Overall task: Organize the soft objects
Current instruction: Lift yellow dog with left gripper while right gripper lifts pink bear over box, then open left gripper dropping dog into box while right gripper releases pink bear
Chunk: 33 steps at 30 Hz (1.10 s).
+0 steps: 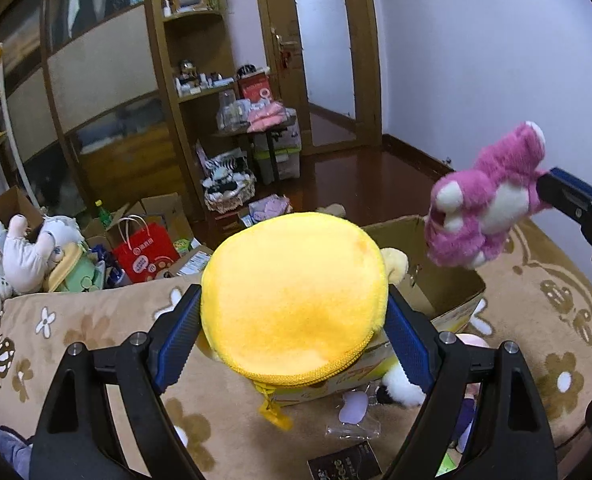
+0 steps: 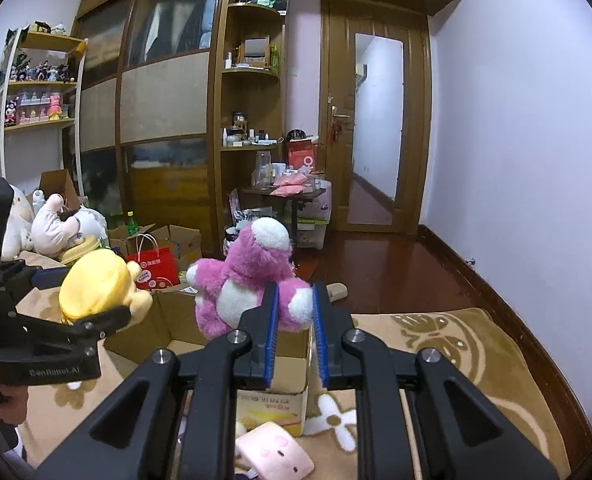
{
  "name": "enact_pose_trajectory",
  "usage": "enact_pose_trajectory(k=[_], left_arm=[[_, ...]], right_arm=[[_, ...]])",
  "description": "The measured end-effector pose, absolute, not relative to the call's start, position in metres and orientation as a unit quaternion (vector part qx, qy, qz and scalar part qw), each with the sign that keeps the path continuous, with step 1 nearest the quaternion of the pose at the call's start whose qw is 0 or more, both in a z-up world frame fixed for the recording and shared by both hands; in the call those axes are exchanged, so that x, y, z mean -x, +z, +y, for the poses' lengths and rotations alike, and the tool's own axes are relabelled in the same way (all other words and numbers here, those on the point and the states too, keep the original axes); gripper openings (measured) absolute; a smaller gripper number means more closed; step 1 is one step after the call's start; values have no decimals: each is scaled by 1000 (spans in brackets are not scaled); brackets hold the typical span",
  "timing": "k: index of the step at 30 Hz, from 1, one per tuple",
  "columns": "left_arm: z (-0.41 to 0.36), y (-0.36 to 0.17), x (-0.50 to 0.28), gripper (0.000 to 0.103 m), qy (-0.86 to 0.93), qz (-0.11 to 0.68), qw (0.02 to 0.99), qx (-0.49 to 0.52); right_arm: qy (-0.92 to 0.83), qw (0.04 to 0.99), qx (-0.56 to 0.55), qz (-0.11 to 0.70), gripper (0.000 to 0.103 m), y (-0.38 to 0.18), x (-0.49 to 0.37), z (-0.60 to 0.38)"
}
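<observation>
My left gripper [image 1: 294, 328] is shut on a round yellow plush [image 1: 294, 296] with a zipper, held above the near edge of an open cardboard box [image 1: 444, 280]. My right gripper [image 2: 294, 312] is shut on the leg of a pink plush bear [image 2: 248, 276] and holds it over the same box [image 2: 288, 356]. In the left wrist view the pink bear [image 1: 484, 200] hangs at the right above the box, with the right gripper [image 1: 552, 190] behind it. In the right wrist view the yellow plush [image 2: 96, 284] and left gripper [image 2: 92, 320] are at the left.
The box stands on a brown flowered blanket [image 1: 76, 320]. Small plush items [image 1: 400, 388] lie in front of the box, and a pink flat plush [image 2: 274, 452] too. White plush toys [image 1: 28, 248], a red bag [image 1: 144, 254] and cartons lie at the left. Wardrobe, shelves and door stand behind.
</observation>
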<state>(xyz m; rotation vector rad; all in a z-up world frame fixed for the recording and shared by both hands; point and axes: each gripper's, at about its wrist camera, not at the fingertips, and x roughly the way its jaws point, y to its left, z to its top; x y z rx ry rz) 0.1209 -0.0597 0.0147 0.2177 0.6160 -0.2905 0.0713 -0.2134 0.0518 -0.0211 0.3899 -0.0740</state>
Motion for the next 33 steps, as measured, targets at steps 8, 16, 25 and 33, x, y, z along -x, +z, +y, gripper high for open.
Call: enact_pose_trajectory(k=[8, 16, 25, 33], left_arm=[[-59, -14, -156, 86, -155, 331, 927, -90], [-63, -45, -180, 86, -153, 366, 913, -90], [-65, -52, -189, 86, -161, 389, 904, -81], [-72, -54, -183, 99, -160, 386, 904, -96]], right_arm=[[-39, 972, -5, 230, 17, 18, -102, -223], [-40, 966, 0, 254, 18, -12, -120, -223], [-27, 959, 28, 282, 19, -34, -125, -207], [-23, 955, 20, 294, 20, -42, -126, -208]])
